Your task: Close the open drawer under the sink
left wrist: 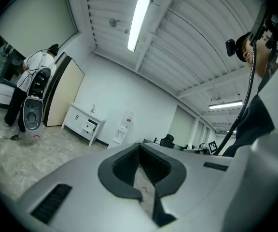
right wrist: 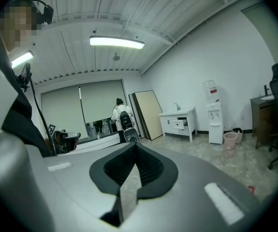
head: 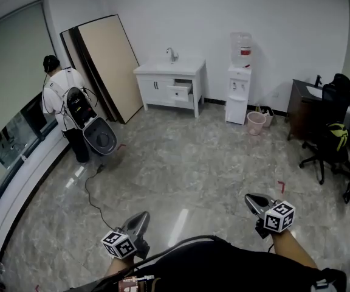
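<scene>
Fingers [left wrist: 154,167] shut and empty on left gripper [head: 141,219] and right gripper [head: 252,199] | drawer [head: 180,91] open, 12 o'clock, well off | likely held idle for walk-up.

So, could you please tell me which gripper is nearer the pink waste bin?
Right. The right gripper sits almost straight across the floor from the pink waste bin; the left gripper is off to the side, farther away.

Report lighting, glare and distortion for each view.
Head view: even light, pale glare streaks on the glossy floor, edges bowed. Left gripper view: strong fisheye, black rounded corners, ceiling lamp blown out. Right gripper view: same fisheye, strip light bright but outlined.
</scene>
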`<state>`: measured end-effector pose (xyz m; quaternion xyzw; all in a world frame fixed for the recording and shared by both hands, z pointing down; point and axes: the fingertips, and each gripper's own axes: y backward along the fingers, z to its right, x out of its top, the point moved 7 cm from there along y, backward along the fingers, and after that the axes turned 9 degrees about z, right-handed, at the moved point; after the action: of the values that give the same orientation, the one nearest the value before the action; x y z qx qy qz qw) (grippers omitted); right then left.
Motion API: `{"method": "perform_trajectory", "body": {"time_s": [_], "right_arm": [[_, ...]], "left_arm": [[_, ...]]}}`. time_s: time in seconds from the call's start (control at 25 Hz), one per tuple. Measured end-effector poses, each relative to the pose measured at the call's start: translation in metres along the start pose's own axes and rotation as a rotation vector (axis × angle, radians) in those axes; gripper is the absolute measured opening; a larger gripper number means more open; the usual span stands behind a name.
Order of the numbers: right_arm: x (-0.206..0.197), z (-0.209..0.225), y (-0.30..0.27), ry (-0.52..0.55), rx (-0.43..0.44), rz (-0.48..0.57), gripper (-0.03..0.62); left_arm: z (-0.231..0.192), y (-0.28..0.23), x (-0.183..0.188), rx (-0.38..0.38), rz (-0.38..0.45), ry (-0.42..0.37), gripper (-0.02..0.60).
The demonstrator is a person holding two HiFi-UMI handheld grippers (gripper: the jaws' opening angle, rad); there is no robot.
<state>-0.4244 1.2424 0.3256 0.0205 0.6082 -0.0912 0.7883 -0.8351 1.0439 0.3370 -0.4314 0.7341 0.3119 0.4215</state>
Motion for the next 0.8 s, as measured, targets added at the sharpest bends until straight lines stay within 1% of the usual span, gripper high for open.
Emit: {"method": "perform_trajectory", "body": {"time_s": [0.2,0.4,0.52,0.6,0.72,0.8], "right_arm": [[-0.002,0.033,-0.026,-0.015,-0.032,-0.019,0.002],[0.009,0.059,-0.086,-0.006,-0.089,-0.018,0.002],[0.017,0.072,-0.131,-0.023,-0.125,-0.011,0.002],[0.026,0.074,-0.161,-0.002,-0.128,-0.004,0.002],[0.043,0.085,-0.209,0.013,-0.159,0.031,0.002],[0.050,0.091,-0.237,0.013,-0.172,0.040,0.002]], "left_arm": [[-0.028,-0.048,-0.005,-0.021,-0.020,0.023,-0.008],[-0.090,-0.107,0.008,-0.075,-0.041,0.051,-0.008],[-0.133,-0.146,0.025,-0.103,-0.067,0.051,-0.008],[-0.161,-0.173,0.043,-0.129,-0.079,0.039,-0.008],[-0.203,-0.216,0.072,-0.175,-0.078,0.024,-0.008],[-0.223,-0.242,0.087,-0.204,-0.080,0.015,-0.008]]}}
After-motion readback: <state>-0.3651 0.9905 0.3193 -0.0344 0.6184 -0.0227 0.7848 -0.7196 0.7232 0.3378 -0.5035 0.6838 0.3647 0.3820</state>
